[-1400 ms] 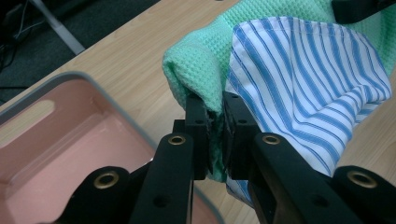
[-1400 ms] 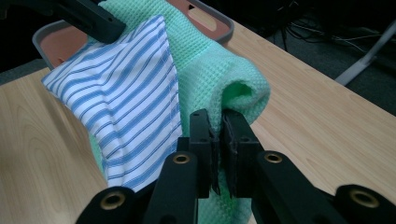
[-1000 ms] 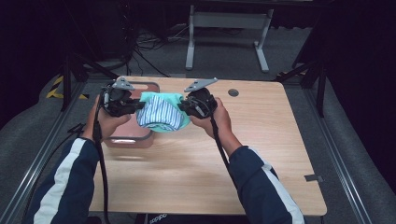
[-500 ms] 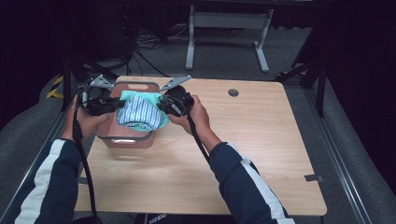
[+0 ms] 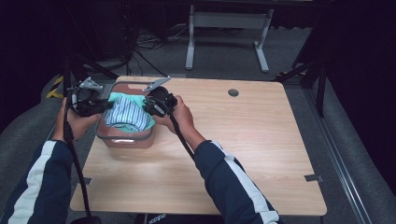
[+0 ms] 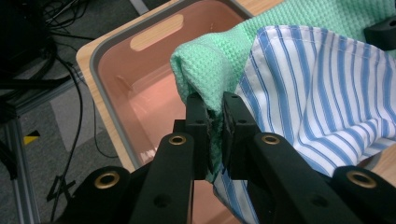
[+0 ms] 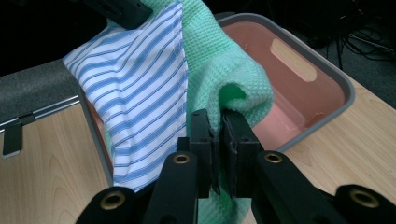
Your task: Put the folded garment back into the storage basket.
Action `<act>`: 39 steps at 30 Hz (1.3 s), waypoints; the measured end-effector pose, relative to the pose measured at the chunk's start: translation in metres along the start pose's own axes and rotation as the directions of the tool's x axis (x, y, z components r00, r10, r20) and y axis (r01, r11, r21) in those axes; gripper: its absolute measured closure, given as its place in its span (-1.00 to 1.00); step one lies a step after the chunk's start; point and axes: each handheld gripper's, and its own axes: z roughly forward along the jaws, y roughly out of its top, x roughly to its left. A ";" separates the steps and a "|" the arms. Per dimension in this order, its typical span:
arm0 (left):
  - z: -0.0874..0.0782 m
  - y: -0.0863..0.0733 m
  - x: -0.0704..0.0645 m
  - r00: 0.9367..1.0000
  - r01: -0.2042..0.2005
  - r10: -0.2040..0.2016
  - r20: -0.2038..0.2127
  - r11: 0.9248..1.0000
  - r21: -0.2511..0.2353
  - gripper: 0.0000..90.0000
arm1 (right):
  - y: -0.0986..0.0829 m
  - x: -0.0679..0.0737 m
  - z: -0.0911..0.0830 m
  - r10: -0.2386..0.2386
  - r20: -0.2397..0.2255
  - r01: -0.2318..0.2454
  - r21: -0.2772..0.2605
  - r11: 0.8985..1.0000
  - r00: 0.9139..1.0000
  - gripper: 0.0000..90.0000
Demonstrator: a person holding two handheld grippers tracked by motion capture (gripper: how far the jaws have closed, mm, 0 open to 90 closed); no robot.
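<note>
**Both my tongs clamped on a green cloth over a pink bin**

A light wooden bench fills most of the high view, with dark floor and cables around it. I sit at its near edge, both forearms in dark sleeves with white stripes reaching toward the far left corner.

There a pink bin with a grey rim stands on the bench. It has a slot handle cut into its end wall, seen in the left gripper view and the right gripper view.

Over the bin hangs a bundle of fabric, held up between my two hands. The outer layer is a mint green waffle-weave cloth, seen close in both gripper views. Lying against it is a white cloth with blue stripes, which shows on the right of the left gripper view and on the left of the right gripper view. In the high view the bundle's lower part sits inside the bin's rim.

My left tongs are at the bin's left side. Their jaws are pressed together on a folded edge of the green cloth.

My right tongs are at the bin's right side, also closed tight on a fold of the green cloth.
</note>
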 end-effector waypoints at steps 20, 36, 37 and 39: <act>0.021 -0.017 0.013 0.999 0.021 -0.020 -0.047 0.999 0.036 0.84 | -0.007 0.000 0.035 0.014 -0.032 -0.013 0.024 1.000 0.999 0.83; 0.043 -0.026 0.010 0.999 0.024 -0.020 -0.049 0.997 0.069 0.69 | -0.012 -0.007 0.049 0.028 -0.023 -0.026 0.075 0.997 0.999 0.75; 0.044 -0.026 0.010 0.999 0.027 -0.023 -0.044 0.997 0.076 0.69 | -0.012 -0.007 0.050 0.029 -0.022 -0.027 0.079 0.997 0.999 0.74; 0.045 -0.027 0.010 0.998 0.033 -0.030 -0.046 0.997 0.068 0.52 | -0.013 -0.008 0.050 0.031 -0.025 -0.029 0.086 0.996 0.999 0.65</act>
